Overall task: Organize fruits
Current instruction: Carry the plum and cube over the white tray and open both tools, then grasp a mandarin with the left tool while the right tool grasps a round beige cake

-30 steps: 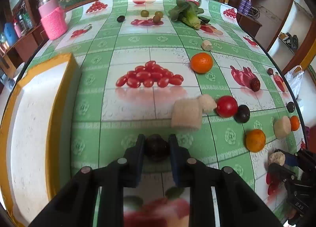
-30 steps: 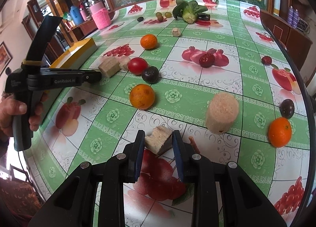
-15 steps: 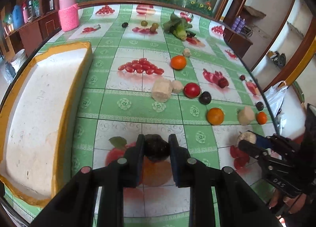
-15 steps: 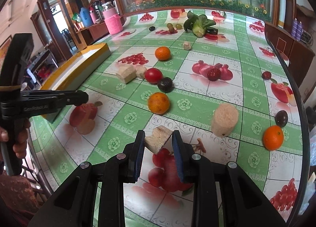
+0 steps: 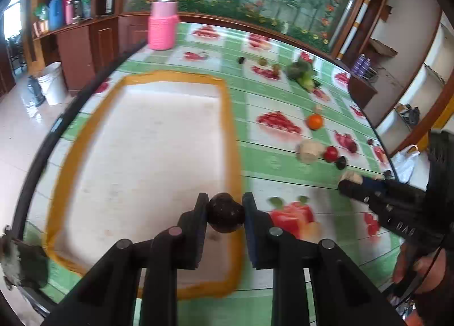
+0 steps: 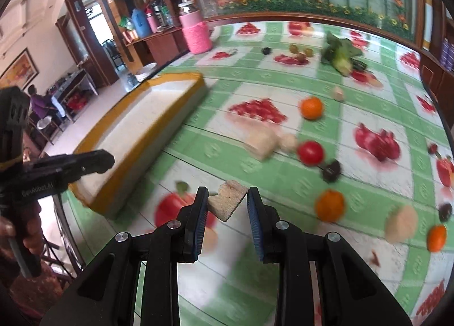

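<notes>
Fruits mostly lie scattered on the tablecloth (image 6: pixel 369 116) at 1–3 o'clock of the yellow-rimmed tray (image 5: pixel 227 116); tray interior bare. Risks, as I judge them: the round dark fruit (image 5: pixel 225 212) could roll out of a narrow two-point pinch; the pale chunk (image 6: pixel 228 202) is held by its corners and could twist loose if swung fast; a release at the rim would bounce off. Left gripper (image 5: pixel 224 212) is clamped on the dark fruit, above the tray's near right part. Right gripper (image 6: pixel 227 204) is nearly closed, pinching the chunk, tray at its 10 o'clock.
</notes>
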{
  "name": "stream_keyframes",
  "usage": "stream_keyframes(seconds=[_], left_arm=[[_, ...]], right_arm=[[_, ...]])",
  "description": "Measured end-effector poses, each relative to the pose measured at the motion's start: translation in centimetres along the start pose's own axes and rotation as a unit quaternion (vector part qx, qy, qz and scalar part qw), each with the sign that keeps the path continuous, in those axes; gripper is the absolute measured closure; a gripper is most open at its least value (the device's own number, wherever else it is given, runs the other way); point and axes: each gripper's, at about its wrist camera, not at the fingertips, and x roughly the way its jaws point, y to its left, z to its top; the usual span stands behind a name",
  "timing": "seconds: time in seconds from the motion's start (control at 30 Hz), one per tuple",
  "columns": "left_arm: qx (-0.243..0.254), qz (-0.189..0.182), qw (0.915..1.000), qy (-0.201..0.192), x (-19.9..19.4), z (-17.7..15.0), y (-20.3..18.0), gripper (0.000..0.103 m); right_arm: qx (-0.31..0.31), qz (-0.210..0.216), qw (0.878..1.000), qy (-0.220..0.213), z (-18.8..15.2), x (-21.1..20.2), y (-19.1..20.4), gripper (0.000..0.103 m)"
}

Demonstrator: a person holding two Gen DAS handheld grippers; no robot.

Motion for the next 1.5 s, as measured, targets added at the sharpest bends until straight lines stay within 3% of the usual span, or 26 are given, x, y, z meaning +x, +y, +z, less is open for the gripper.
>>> stream_keyframes(seconds=[0.23, 0.4, 0.63, 0.83, 1.1, 1.27, 1.5], left_arm=[[-0.037, 0.054, 0.9979, -0.004, 0.2, 0.0, 6.4, 0.076], [-0.054, 0.071, 0.9961, -0.001, 1.2, 0.5, 9.0, 0.076], [-0.07, 0.078, 0.9945, 0.01, 2.8, 1.1, 10.8, 0.076], [-0.068, 0.085, 0.9938, 0.021, 3.7, 1.1, 11.0, 0.075], [-0.052, 0.108, 0.9926, 0.021, 3.4, 0.8, 10.6, 0.073], [-0.04, 0.122, 0.9917, 0.013, 2.1, -0.1, 10.2, 0.065], [-0.005, 0.149, 0.9888, -0.013, -0.3, -0.7, 7.9, 0.038]], right_arm=[[-0.04, 0.041, 0.998, 0.015, 5.0, 4.7, 5.5, 0.076], [-0.078, 0.061, 0.994, 0.036, 7.2, 8.8, 9.7, 0.076], [-0.106, 0.059, 0.99, 0.078, 7.8, 14.1, 12.7, 0.076], [-0.119, 0.047, 0.987, 0.095, 7.6, 15.7, 13.3, 0.076], [-0.153, 0.022, 0.983, 0.097, 7.0, 15.8, 14.1, 0.067], [-0.169, 0.001, 0.982, 0.08, 6.5, 13.8, 13.8, 0.065], [-0.142, -0.004, 0.989, 0.04, 5.1, 8.1, 11.5, 0.062]])
